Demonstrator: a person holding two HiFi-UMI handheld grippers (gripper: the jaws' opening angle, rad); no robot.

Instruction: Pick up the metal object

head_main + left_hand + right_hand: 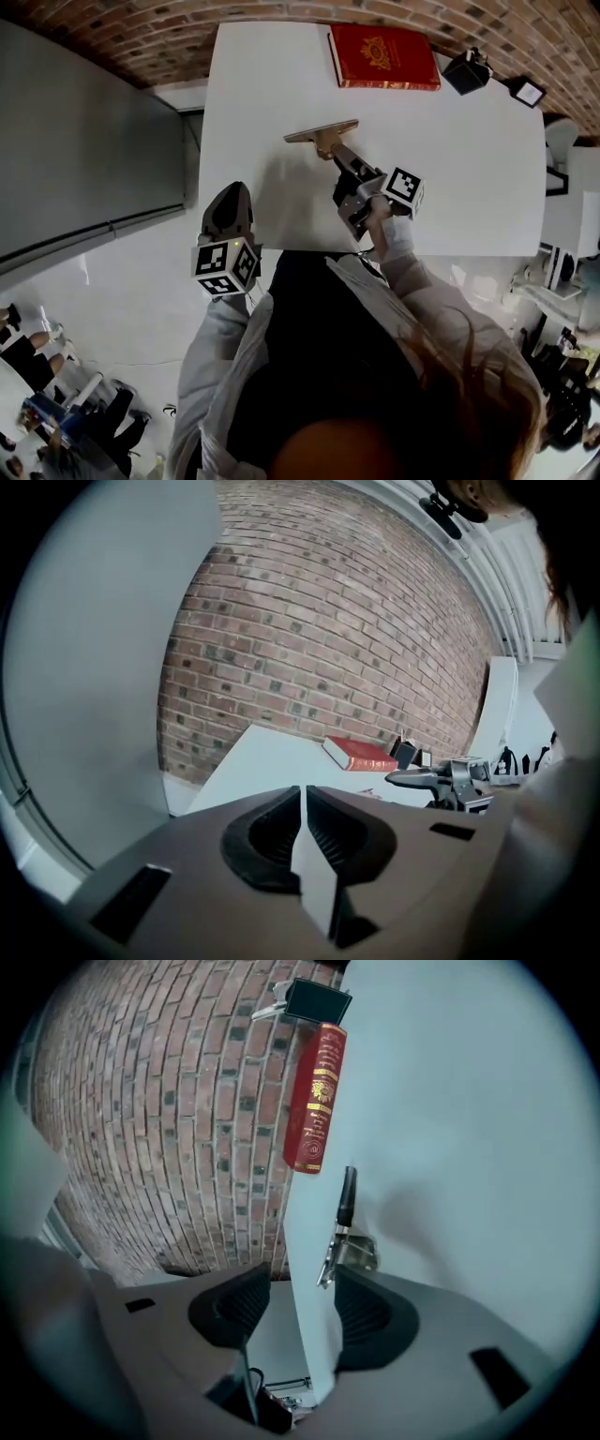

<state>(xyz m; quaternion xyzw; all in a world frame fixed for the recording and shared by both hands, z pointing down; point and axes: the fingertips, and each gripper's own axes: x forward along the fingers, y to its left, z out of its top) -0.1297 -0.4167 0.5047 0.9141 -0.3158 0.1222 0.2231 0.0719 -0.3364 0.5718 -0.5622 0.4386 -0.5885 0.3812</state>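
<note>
— Brick wall (309, 649) at the back, white bench (469, 169) running up to it. What have we got on the left?

— Left gripper (303, 794) over the bench's near left corner. Its jaws are closed together, nothing between them, and it's well apart from the target.

— And the target?

— Metal object (323, 133), mid-bench. It's T-shaped: a flat, brass-toned bar across the far end and a dark handle running back toward the person. Looks like a scraper, though I can't say for sure. It lies flat on the bench.

— Now the right side!

— Right gripper (302, 1279) is right at that handle end. Its own view shows the jaws spread apart, with bench showing in the gap. The object sits just ahead of the tips, close to the right-hand jaw, with its handle pointing away along the bench. The jaws aren't clamped on it.

— Anything further right?

— Red book (384, 56) with gold print at the far edge, and beside it a small black box (466, 71). Both are well clear of the object.
</note>
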